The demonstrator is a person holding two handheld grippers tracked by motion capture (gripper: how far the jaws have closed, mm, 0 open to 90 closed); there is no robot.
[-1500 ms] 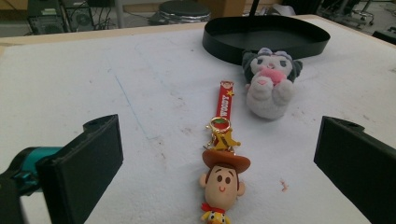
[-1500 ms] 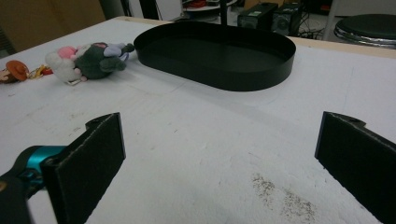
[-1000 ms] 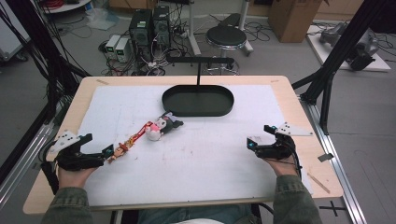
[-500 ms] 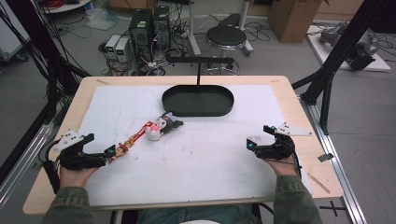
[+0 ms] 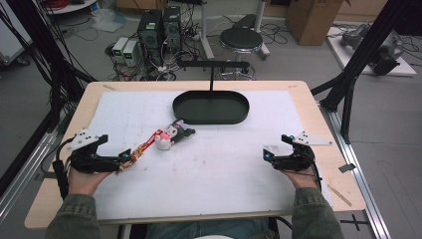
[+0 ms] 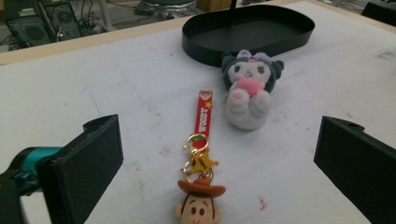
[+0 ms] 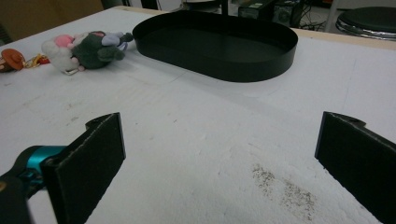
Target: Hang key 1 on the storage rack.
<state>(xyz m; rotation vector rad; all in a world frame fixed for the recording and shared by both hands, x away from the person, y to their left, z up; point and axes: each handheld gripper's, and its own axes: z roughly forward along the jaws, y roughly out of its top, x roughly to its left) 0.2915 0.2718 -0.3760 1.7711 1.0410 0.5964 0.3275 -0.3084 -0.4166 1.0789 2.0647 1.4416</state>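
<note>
A keychain lies on the white mat: a cowboy-head charm (image 6: pixel 201 206), gold clips and a red strap (image 6: pixel 204 112). Just beyond it rests a small grey-and-white plush (image 6: pixel 247 91), lying on its back. My left gripper (image 6: pixel 218 140) is open, and the cowboy head sits low between its spread jaws without touching them. In the high view the left gripper (image 5: pixel 125 157) is at the strap's (image 5: pixel 143 147) near end, with the plush (image 5: pixel 169 137) farther up and right. My right gripper (image 5: pixel 268 154) is open over bare mat at the right, its jaws (image 7: pixel 219 140) holding nothing.
A black oval tray (image 5: pixel 210 118) sits at the back centre of the mat, with a black T-shaped stand (image 5: pixel 211 64) rising behind it. The wooden table edge (image 5: pixel 328 149) borders the mat. Computers, a stool and cables stand on the floor beyond.
</note>
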